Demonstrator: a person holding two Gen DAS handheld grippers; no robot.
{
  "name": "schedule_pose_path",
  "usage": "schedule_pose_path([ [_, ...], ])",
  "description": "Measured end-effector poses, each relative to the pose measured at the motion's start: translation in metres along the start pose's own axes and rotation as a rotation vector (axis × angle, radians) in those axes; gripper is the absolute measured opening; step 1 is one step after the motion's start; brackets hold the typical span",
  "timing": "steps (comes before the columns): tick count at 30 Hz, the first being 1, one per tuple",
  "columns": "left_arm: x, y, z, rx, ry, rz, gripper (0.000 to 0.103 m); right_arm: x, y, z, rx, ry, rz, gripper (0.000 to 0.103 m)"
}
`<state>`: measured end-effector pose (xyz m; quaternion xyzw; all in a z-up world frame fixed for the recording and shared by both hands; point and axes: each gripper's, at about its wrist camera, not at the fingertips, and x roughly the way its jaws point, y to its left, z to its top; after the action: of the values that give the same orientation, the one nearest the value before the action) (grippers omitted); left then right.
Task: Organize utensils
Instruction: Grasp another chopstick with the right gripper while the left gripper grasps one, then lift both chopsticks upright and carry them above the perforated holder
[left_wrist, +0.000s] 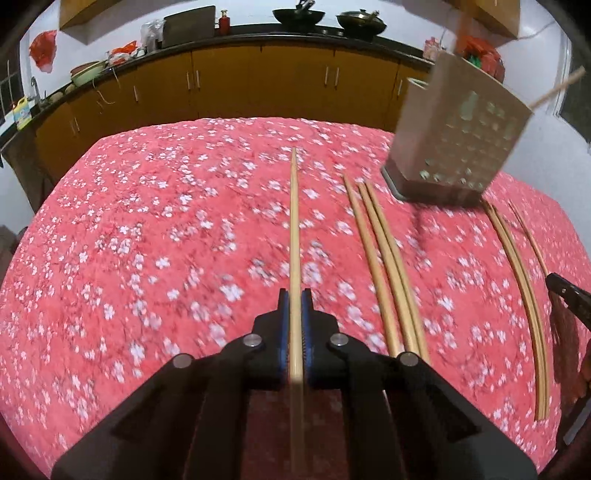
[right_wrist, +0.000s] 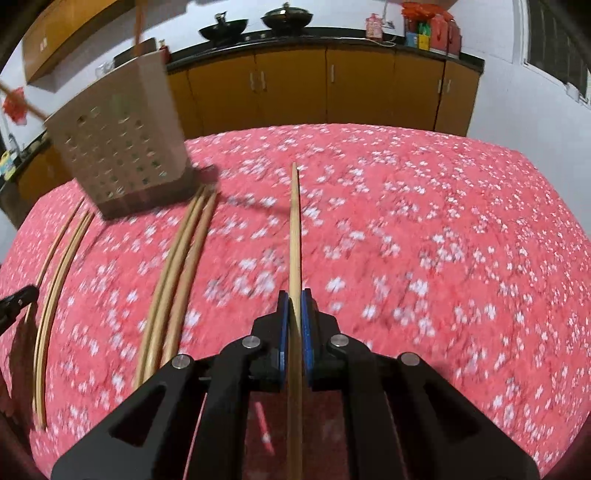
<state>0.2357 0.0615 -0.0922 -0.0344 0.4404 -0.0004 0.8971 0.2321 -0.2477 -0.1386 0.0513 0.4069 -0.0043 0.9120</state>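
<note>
My left gripper (left_wrist: 294, 295) is shut on a wooden chopstick (left_wrist: 294, 221) that points forward over the red floral tablecloth (left_wrist: 147, 240). My right gripper (right_wrist: 294, 297) is shut on another wooden chopstick (right_wrist: 294, 229), also pointing forward. A perforated metal utensil holder (left_wrist: 454, 136) stands at the far right in the left wrist view and at the far left in the right wrist view (right_wrist: 114, 140); chopsticks stick out of its top. Loose chopsticks (left_wrist: 384, 258) lie on the cloth between the grippers, also seen in the right wrist view (right_wrist: 177, 273).
More chopsticks (left_wrist: 524, 288) lie further right of the holder, seen at the left in the right wrist view (right_wrist: 55, 288). A kitchen counter with yellow cabinets (left_wrist: 258, 77) and woks (left_wrist: 299, 16) runs behind the table. The other gripper's tip shows at each frame's edge (left_wrist: 569, 295).
</note>
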Motion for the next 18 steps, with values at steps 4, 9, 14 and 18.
schedule_pose_path([
  [4, 0.0011, 0.0059, 0.0011, -0.022, -0.013, -0.024, 0.009, 0.0055, -0.0041, 0.0053, 0.025, -0.006, 0.012, 0.008],
  [9, 0.0003, 0.0088, 0.0022, -0.037, -0.014, -0.04, 0.009, 0.0075, -0.0064, 0.0066, 0.042, -0.007, 0.033, 0.008],
  [14, -0.0012, 0.0087, -0.0009, -0.044, -0.016, -0.044, 0.009, 0.0074, -0.0074, 0.0058, 0.046, -0.009, 0.039, 0.008],
  [18, -0.0018, 0.009, -0.0012, -0.042, -0.016, -0.041, 0.009, 0.0064, -0.0094, 0.0038, 0.049, -0.011, 0.043, 0.008],
])
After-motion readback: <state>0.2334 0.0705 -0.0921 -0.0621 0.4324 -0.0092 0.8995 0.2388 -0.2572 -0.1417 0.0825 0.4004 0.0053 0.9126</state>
